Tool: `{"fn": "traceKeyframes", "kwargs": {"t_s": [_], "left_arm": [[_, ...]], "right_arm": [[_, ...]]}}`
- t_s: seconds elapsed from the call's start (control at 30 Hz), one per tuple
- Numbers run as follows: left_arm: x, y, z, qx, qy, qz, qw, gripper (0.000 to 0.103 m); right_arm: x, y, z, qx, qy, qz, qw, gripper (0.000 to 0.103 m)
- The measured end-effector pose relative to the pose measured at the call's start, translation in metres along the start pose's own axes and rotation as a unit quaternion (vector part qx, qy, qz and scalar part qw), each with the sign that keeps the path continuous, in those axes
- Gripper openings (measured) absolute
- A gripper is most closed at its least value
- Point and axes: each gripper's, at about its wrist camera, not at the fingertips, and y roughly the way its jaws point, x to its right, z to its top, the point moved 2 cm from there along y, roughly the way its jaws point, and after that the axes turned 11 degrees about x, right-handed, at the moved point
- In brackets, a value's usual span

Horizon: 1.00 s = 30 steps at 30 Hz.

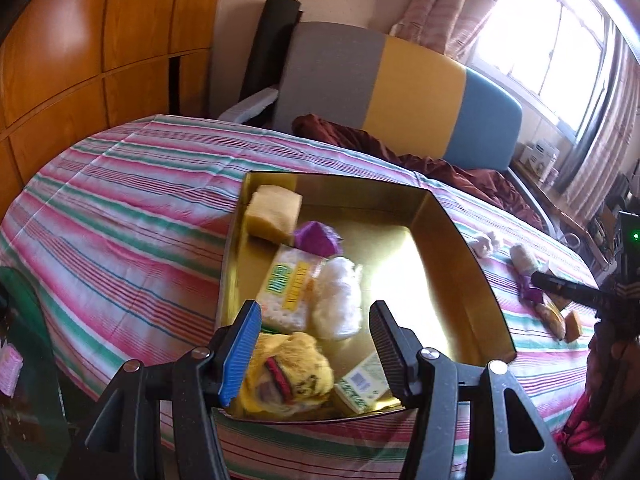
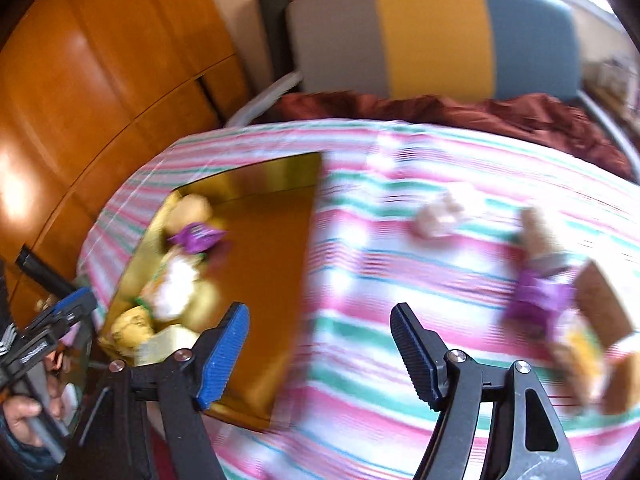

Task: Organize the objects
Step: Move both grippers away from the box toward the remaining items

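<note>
Both wide open, holding nothing: left gripper (image 1: 316, 344) above gold tray (image 1: 464, 240), right gripper (image 2: 320, 352) over striped bedspread (image 2: 360, 380). In the tray, six items: sponge (image 1: 274, 212), purple wrapper (image 1: 316, 236), cracker pack (image 1: 290, 288), cotton ball (image 1: 338, 300), plush toy (image 1: 288, 372), small box (image 1: 362, 386).

— What is sitting in the gold rectangular metal tray (image 1: 460, 240)?
— A yellow foam sponge (image 1: 274, 212) at the back, a fluffy yellow plush toy (image 1: 292, 376) in front.
— And to its right?
— Loose snacks are lying on the striped cotton bedsheet (image 1: 120, 208).
</note>
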Motion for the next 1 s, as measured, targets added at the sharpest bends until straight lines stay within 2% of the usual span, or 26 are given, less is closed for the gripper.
{"fn": "traceKeyframes", "kwargs": {"t_s": [0.17,0.27,0.37,0.47,0.53,0.6,0.9,1.0], "left_arm": [[0.021,0.004,-0.001,-0.012,0.023,-0.019,0.9995,0.057],[0.038,0.007,-0.001,-0.018,0.040,-0.033,0.9985,0.057],[0.055,0.010,0.000,-0.023,0.052,-0.048,0.9972,0.057],[0.077,0.015,0.000,-0.028,0.069,-0.068,0.9949,0.057],[0.094,0.018,0.001,-0.032,0.081,-0.082,0.9928,0.057],[0.113,0.022,0.001,-0.036,0.095,-0.096,0.9901,0.057],[0.194,0.049,0.009,-0.049,0.144,-0.150,0.9768,0.057],[0.214,0.068,0.014,-0.067,0.144,-0.158,0.9746,0.057]], "right_arm": [[0.070,-0.028,0.009,0.029,0.033,-0.075,0.996,0.074],[0.119,-0.048,0.013,0.062,0.066,-0.125,0.988,0.074],[0.171,-0.070,0.008,0.100,0.123,-0.178,0.971,0.078],[0.217,-0.088,-0.003,0.121,0.221,-0.217,0.943,0.078],[0.236,-0.098,-0.007,0.143,0.281,-0.204,0.927,0.080],[0.243,-0.102,-0.009,0.146,0.300,-0.202,0.921,0.081],[0.232,-0.095,-0.005,0.133,0.298,-0.169,0.930,0.083],[0.231,-0.093,-0.008,0.126,0.304,-0.159,0.931,0.083]]}}
